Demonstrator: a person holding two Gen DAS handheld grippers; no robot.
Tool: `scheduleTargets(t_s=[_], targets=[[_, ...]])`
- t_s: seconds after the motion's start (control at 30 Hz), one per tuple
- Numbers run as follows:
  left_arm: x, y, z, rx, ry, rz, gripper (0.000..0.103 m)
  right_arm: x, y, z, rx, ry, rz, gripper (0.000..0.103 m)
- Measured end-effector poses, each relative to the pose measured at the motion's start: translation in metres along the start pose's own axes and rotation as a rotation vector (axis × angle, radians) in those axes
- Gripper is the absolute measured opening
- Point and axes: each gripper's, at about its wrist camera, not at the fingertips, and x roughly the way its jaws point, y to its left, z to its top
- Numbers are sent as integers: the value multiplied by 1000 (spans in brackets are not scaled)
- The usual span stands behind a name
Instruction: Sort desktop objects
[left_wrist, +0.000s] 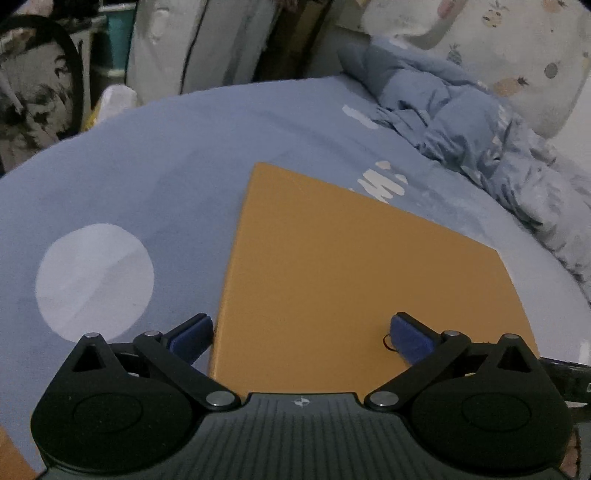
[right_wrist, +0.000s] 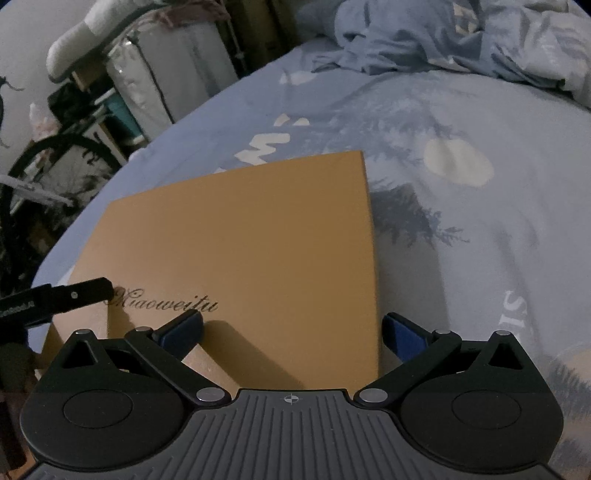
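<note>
Your left gripper is spread wide, hovering over the near left edge of the box: one pad sits off the box's left side over the sheet, the other over the lid. Your right gripper is also spread, straddling the box's near right edge, with nothing pinched. The flat tan box lies on the blue sheet, lid printed "Miaoweitu". A rumpled quilt is bunched at the far side, well apart from the box.
</note>
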Motion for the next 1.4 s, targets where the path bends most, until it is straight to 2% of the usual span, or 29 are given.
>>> scheduleTargets(t_s=[0.27, 0.57, 1.03, 1.4], targets=[[-4, -17, -3, 21, 0, 69, 103, 0, 6, -1, -12, 0, -27, 103], [-14, -31, -4, 18, 21, 84, 103, -16, 7, -1, -5, 28, -49, 103], [-61, -67, 10, 41, -41, 66, 103, -85, 12, 9, -28, -44, -58, 103], [-107, -107, 21, 80, -101, 48, 103, -158, 8, 13, -14, -128, -55, 103]])
